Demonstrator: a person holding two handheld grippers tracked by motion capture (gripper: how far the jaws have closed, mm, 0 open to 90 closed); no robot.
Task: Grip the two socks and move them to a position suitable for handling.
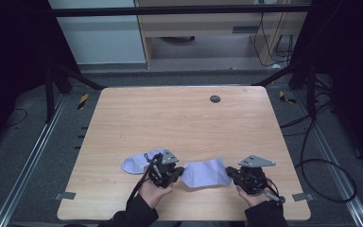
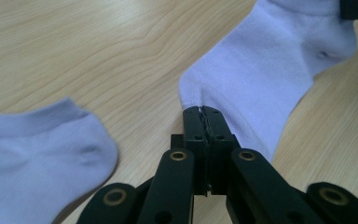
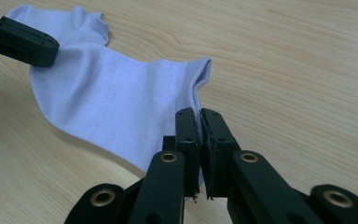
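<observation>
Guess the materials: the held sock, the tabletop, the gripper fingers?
Held sock: pale lilac knit fabric, likely cotton blend; fine weave, ribbed cuff, soft folds.
Tabletop: light wood-grain, probably laminate; even satin sheen.
Fingers of the left gripper and right gripper: matte black, likely plastic, with brass-coloured inserts further back; could be coated metal.

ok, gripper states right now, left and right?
Left gripper: closed on the pale lilac fabric sock, toe end.
Right gripper: closed on its cuff.
</observation>
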